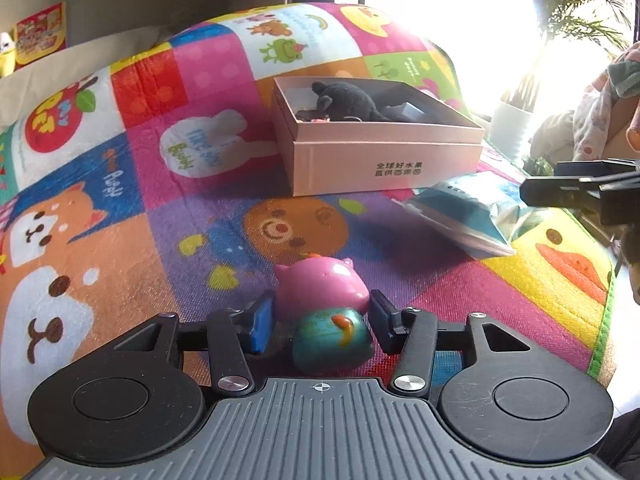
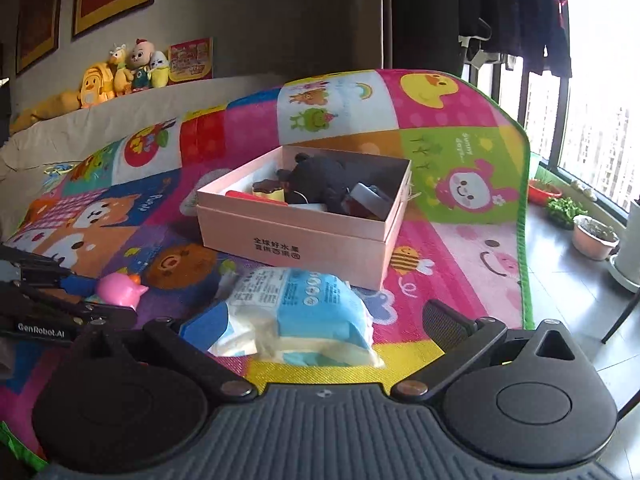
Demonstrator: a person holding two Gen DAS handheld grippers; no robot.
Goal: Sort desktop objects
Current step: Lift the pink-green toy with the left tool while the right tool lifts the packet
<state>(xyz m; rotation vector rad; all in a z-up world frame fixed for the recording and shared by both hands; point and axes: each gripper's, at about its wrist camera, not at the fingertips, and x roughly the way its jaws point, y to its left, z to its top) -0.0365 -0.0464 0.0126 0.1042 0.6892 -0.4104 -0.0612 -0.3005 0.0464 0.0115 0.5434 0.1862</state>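
A pink pig toy with a teal body point(image 1: 326, 312) lies on the colourful play mat point(image 1: 120, 208). My left gripper point(image 1: 322, 326) has its fingers close on either side of the toy; contact is not clear. The toy also shows in the right wrist view point(image 2: 120, 288). A blue and white tissue pack point(image 2: 296, 316) lies on the mat between the wide-open fingers of my right gripper point(image 2: 320, 328), and shows in the left wrist view point(image 1: 468, 212). A pink open box point(image 2: 304, 228) behind holds a black plush toy point(image 2: 316, 180) and small items.
The mat's green edge point(image 2: 524, 240) ends at the right, with floor and plant pots point(image 2: 592, 236) beyond. Plush toys point(image 2: 120, 72) sit on a ledge at the back left. The left gripper's body point(image 2: 44, 304) shows at the left of the right wrist view.
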